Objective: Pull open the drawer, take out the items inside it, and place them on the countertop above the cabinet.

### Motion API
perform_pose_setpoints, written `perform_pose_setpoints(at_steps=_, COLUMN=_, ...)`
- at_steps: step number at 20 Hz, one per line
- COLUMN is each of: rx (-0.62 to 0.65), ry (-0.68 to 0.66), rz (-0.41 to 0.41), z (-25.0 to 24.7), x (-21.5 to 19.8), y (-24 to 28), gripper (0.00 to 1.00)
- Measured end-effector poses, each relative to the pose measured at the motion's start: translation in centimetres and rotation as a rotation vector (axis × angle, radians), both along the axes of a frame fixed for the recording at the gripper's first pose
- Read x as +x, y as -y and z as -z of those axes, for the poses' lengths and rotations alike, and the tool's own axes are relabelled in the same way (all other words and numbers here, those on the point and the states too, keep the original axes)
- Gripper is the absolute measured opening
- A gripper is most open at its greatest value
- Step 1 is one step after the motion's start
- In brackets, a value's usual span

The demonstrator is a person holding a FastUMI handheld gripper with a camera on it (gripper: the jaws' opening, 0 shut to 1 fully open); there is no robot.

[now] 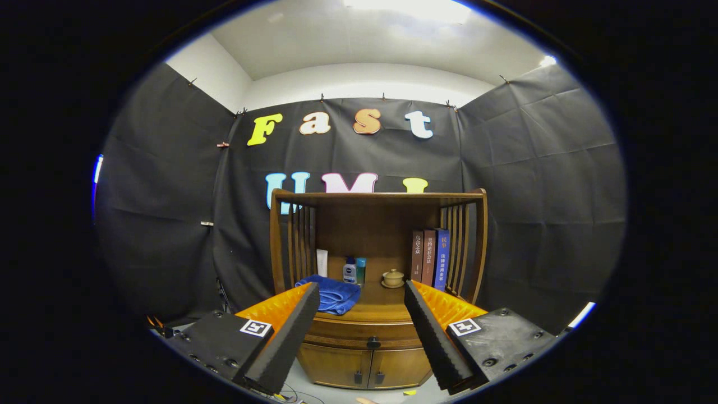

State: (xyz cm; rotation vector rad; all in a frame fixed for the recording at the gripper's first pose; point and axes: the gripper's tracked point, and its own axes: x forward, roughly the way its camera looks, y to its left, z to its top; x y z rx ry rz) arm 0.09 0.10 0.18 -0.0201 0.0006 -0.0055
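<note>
While our gripper [362,292] hangs with its fingers spread wide and nothing between them, we see the cabinet [370,269] beyond them. Its drawer [364,336] sits closed, its knob [373,342] between the fingers. On the countertop [387,297] above lie a blue cloth [334,292], two bottles [354,270], a small lidded cup [393,278] and three upright books [429,258].

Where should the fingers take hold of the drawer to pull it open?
Probably on the small dark knob centred on the closed drawer front, coming straight from the front. It juts out between the open fingers, the only protruding part.
</note>
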Motion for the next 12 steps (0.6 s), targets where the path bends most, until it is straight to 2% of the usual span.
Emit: perform_pose_setpoints(at_steps=12, rx=0.016, ry=0.002, rz=0.002, z=-0.14, x=-0.33, y=0.32, gripper=0.99)
